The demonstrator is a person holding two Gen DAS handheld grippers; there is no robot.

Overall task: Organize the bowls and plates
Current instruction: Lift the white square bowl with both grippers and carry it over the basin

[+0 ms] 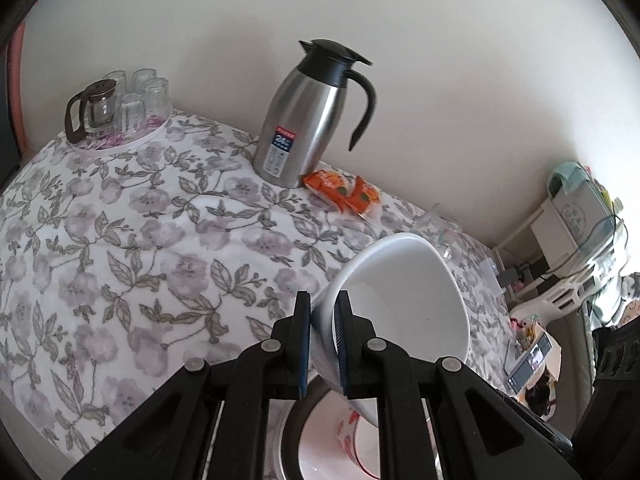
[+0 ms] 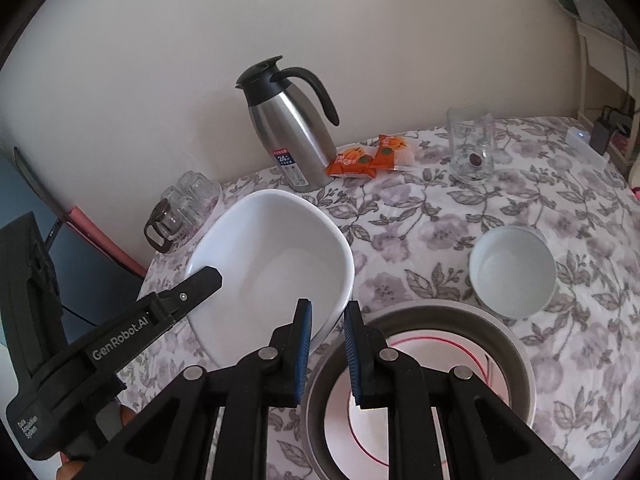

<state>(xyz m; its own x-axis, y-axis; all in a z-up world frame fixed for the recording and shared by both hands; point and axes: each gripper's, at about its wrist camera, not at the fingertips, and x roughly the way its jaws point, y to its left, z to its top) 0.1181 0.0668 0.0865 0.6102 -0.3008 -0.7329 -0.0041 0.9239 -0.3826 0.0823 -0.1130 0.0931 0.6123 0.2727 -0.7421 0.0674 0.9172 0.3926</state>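
My left gripper (image 1: 323, 336) is shut on the rim of a large white bowl (image 1: 400, 304) and holds it tilted above the table. The same bowl (image 2: 272, 268) shows in the right wrist view, with the left gripper (image 2: 200, 280) on its left rim. My right gripper (image 2: 328, 340) is open and empty, its jaws just beside the bowl's near right rim. Below it stands a metal basin (image 2: 516, 356) holding a white plate with a red line (image 2: 420, 344); this also shows in the left wrist view (image 1: 320, 440). A small white bowl (image 2: 513, 271) sits upright to the right.
A steel thermos jug (image 2: 294, 132) stands at the wall, orange snack packets (image 2: 368, 156) beside it. A clear glass (image 2: 472, 148) stands at the back right. A tray of upturned glasses and a glass pot (image 1: 120, 102) sits in the far left corner. Floral cloth (image 1: 140, 240) covers the table.
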